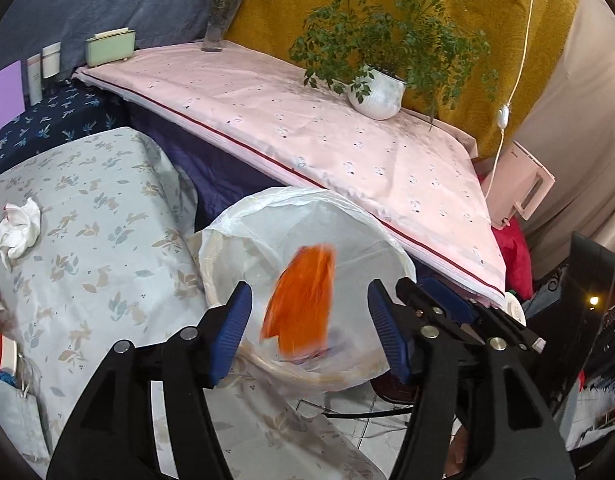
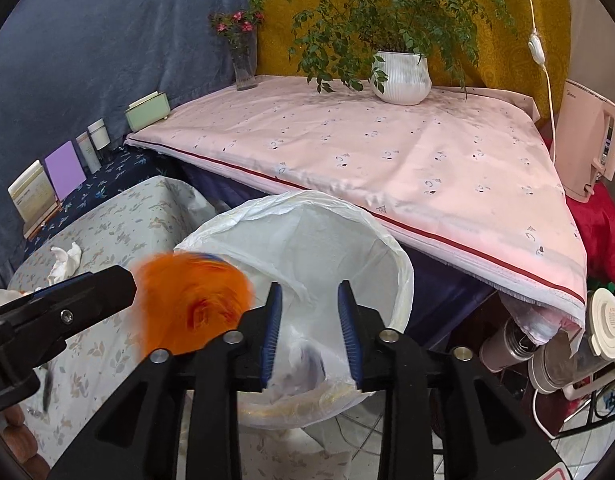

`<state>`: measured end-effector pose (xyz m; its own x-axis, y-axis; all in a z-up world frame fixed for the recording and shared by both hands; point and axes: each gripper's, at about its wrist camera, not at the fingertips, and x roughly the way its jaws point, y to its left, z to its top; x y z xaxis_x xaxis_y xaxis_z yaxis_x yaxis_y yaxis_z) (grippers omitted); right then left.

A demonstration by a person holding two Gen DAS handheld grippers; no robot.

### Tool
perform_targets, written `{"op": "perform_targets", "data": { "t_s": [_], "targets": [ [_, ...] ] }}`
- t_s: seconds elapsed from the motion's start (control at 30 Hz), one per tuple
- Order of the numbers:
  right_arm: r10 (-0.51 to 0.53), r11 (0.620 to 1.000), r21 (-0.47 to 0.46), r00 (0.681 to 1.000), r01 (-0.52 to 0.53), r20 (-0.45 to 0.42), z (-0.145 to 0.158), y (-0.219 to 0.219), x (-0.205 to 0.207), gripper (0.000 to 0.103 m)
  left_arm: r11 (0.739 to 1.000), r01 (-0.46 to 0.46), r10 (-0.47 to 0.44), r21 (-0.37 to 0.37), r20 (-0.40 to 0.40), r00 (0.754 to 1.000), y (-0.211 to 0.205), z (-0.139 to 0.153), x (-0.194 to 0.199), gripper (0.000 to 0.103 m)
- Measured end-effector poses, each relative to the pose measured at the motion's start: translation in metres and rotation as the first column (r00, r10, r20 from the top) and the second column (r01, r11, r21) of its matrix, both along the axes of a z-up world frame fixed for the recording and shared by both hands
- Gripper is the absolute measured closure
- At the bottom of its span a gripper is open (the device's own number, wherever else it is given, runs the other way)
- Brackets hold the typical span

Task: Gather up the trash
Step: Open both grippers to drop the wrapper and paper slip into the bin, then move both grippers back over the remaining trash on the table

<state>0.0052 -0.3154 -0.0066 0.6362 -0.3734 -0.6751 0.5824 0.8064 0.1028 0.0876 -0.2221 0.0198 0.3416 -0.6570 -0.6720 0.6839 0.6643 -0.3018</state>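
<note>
A bin lined with a white plastic bag [image 1: 307,216] [image 2: 307,220] stands between the floral-covered table and the pink-covered table. A blurred orange wrapper [image 1: 301,308] [image 2: 191,300] is in the air between my left gripper's open jaws, above the bin mouth; nothing grips it. My left gripper [image 1: 309,328] is open over the bin, and its arm shows at the left of the right wrist view [image 2: 67,304]. My right gripper [image 2: 310,334] is open and empty over the bin. A crumpled white tissue [image 1: 17,228] [image 2: 65,262] lies on the floral cloth.
The floral-covered table [image 1: 99,240] is at the left. The pink-covered table [image 1: 307,128] [image 2: 387,148] holds a potted plant [image 1: 377,94] [image 2: 403,76] and a flower vase [image 1: 217,20] [image 2: 243,60]. Boxes and bottles [image 2: 67,168] line the back left. Appliances [image 2: 587,140] crowd the right.
</note>
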Motion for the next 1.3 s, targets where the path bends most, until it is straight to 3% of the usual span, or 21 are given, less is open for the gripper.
{"op": "perform_targets", "data": {
  "t_s": [0.3,0.63,0.7,0.93,1.0,1.17,1.3],
  "targets": [
    [0.009,1.000,-0.015,1.000,-0.009,0.022,0.014,0.009,-0.003,0.062,0.996,-0.086,0.086,0.004,0.027,0.996,0.028,0.005,0.005,0.033],
    [0.075,0.996,-0.043,0.996,-0.074,0.041,0.033,0.046,0.001,0.050,0.976,-0.216,0.214,0.024,0.061,0.975,0.081,0.009,0.003,0.033],
    [0.090,0.995,-0.047,0.995,-0.088,0.042,0.035,0.054,0.003,0.048,0.970,-0.240,0.238,0.026,0.064,0.969,0.092,0.009,0.003,0.025],
    [0.159,0.986,-0.054,0.986,-0.157,0.040,0.040,0.089,0.012,0.045,0.937,-0.349,0.347,0.024,0.054,0.936,0.144,0.005,0.003,0.020],
    [0.182,0.982,-0.058,0.983,-0.180,0.032,0.040,0.101,0.015,0.044,0.921,-0.388,0.386,0.035,0.054,0.921,0.162,0.001,0.004,0.014],
    [0.239,0.970,-0.056,0.971,-0.237,0.019,0.038,0.130,0.024,0.042,0.881,-0.469,0.468,0.054,0.039,0.883,0.203,-0.007,0.006,0.013],
    [0.287,0.956,-0.058,0.958,-0.287,0.005,0.034,0.157,0.031,0.038,0.825,-0.561,0.561,0.074,0.017,0.827,0.244,-0.016,0.011,0.012]
  ]
}}
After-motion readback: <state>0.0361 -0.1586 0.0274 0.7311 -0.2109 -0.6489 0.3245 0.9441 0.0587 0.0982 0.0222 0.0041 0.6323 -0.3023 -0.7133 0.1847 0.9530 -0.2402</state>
